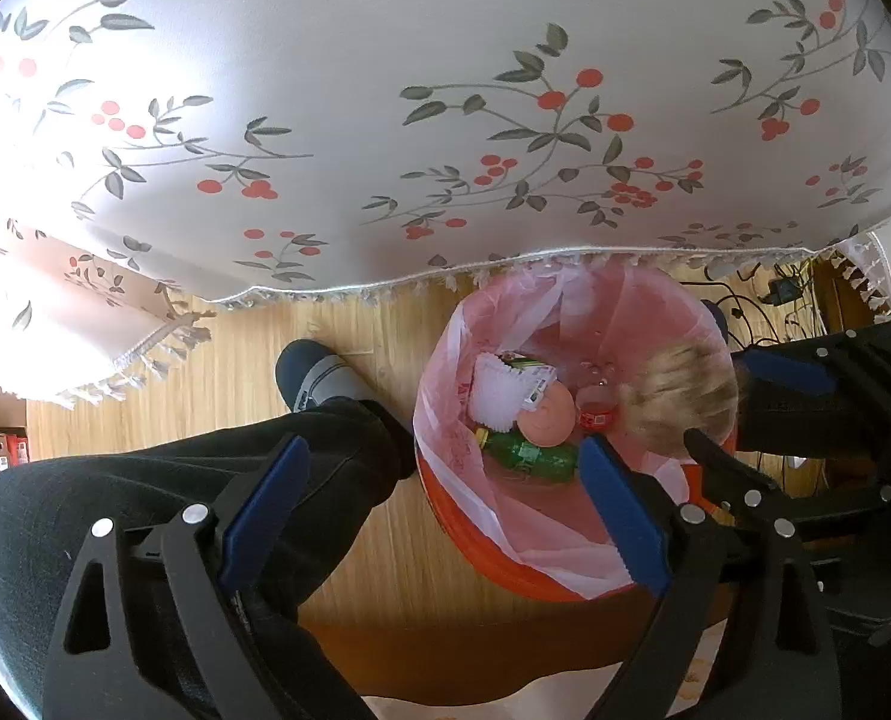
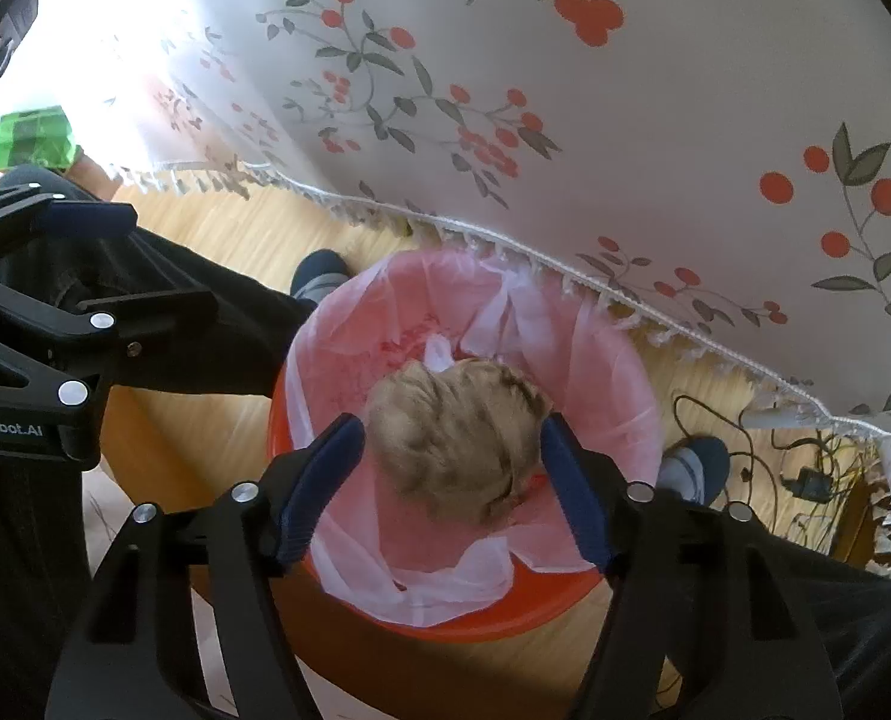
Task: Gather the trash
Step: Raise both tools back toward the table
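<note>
An orange trash bin (image 1: 505, 564) with a pink liner stands on the wood floor beside the table. Inside lie a green bottle (image 1: 529, 457), a red-labelled bottle (image 1: 596, 408), a pink round lid (image 1: 546, 414) and white packaging (image 1: 499, 391). My left gripper (image 1: 439, 516) is open and empty above the bin's near rim. My right gripper (image 2: 451, 480) hangs over the bin (image 2: 463, 618) with a crumpled tan paper ball (image 2: 454, 447) between its blue pads; a thin gap shows on both sides. The ball also shows in the left wrist view (image 1: 679, 399).
A white tablecloth with red berries (image 1: 445, 120) hangs over the table edge just behind the bin. The person's dark-trousered legs and shoes (image 1: 319, 378) flank the bin. Cables (image 2: 805, 468) lie on the floor at the right. A green object (image 2: 31, 138) sits far left.
</note>
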Motion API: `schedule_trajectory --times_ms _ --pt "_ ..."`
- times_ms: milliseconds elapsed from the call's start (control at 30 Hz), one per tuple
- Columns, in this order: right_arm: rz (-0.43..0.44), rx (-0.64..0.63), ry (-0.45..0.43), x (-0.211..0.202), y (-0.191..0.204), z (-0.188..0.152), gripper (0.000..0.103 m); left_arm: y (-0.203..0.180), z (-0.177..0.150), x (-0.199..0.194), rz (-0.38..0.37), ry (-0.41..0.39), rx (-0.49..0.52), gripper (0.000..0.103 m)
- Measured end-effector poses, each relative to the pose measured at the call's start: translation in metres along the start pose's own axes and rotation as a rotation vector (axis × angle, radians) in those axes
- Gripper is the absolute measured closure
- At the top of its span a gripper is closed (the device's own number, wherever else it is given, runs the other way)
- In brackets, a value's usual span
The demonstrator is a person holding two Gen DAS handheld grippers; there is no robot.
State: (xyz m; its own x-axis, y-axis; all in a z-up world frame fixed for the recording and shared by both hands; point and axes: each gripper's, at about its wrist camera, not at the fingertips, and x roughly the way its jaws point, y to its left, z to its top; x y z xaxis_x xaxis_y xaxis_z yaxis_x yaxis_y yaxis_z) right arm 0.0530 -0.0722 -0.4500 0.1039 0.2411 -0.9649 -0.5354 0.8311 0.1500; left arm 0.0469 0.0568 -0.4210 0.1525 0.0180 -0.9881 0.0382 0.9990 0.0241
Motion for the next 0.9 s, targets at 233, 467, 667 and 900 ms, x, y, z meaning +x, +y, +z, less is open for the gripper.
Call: schedule_trajectory --times_ms 233,467,667,900 --pt "-0.004 -0.006 -0.022 -0.003 0.001 0.000 0.019 0.002 0.000 -0.003 0.006 -0.005 -0.005 0.012" --pt "-0.083 -0.007 -0.069 -0.028 0.000 -0.003 0.007 0.004 -0.002 -0.015 -0.003 -0.030 -0.016 0.012" --pt "-0.163 -0.046 -0.160 -0.076 0.010 -0.015 0.006 -0.003 -0.010 -0.057 0.002 -0.111 -0.014 0.012" --pt "-0.138 0.015 -0.229 -0.166 0.013 -0.022 0.006 -0.013 -0.017 -0.162 -0.035 -0.287 0.030 0.012"
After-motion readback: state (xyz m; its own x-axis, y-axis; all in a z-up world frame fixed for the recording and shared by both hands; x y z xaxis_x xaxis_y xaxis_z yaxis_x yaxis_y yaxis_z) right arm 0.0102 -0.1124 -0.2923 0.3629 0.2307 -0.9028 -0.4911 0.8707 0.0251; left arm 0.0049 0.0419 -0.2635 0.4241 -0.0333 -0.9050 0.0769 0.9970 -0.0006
